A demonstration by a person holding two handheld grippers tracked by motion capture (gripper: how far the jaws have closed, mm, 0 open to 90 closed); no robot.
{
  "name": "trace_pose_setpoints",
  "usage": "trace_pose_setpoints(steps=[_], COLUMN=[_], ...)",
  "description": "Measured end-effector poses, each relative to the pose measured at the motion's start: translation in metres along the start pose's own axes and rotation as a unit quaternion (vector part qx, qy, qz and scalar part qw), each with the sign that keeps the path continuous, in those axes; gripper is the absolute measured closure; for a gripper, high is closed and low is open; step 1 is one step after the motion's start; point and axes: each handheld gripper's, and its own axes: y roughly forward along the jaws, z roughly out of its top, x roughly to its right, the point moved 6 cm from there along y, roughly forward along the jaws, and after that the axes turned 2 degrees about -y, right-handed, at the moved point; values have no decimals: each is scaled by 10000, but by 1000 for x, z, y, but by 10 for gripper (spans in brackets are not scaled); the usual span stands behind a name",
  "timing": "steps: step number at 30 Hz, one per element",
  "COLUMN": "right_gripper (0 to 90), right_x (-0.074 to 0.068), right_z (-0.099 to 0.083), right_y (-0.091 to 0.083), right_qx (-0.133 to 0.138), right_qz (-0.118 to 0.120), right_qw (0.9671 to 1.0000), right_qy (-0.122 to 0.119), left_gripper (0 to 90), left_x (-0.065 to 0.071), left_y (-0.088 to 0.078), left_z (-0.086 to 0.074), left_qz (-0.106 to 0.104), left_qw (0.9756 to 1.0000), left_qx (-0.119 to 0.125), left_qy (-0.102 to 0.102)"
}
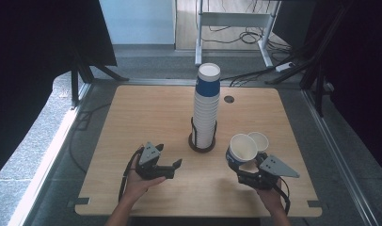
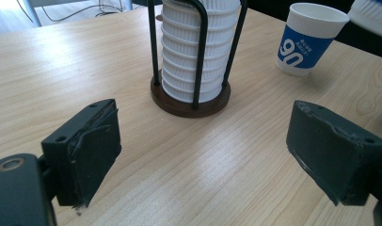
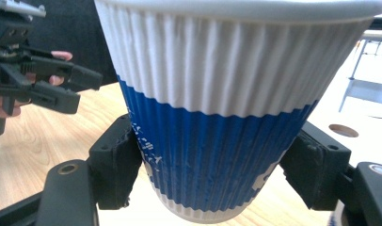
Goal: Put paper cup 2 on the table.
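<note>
Cup (image 1: 242, 149): held in your right hand-held gripper (image 1: 248, 165), above the counter (image 1: 147, 108), near its right front.
Axis: tilted, mouth up and toward the cup stack (image 1: 206, 108).
Right hand-held gripper: clamped on its blue base.
Left hand-held gripper (image 1: 176, 165): jaws wide apart, nothing between.

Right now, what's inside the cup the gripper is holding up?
The held cup in the right gripper tilts toward the camera, and its white inside looks empty as far as the high view shows. The very bottom is not plainly visible. Another cup stands on the table just behind it.
</note>
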Motion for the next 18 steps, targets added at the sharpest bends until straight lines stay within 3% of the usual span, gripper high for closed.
trace_pose_setpoints(steps=[4, 10, 18], right_gripper=[272, 272, 272], right_x=[8, 31, 72], right_z=[6, 13, -1], right_y=[-11, -32, -55], right_qx=[113, 247, 155], right_qz=[-140, -524, -1162], right_qw=[9998, 9983, 9925], right_qy=[43, 115, 337], left_gripper=[107, 107, 107], left_x=[-1, -1, -2], left_y=[0, 0, 1], left_z=[0, -1, -2], left_qz=[9, 7, 32], left_qw=[10000, 10000, 10000], left_qx=[-6, -19, -51], left_qy=[-5, 3, 5])
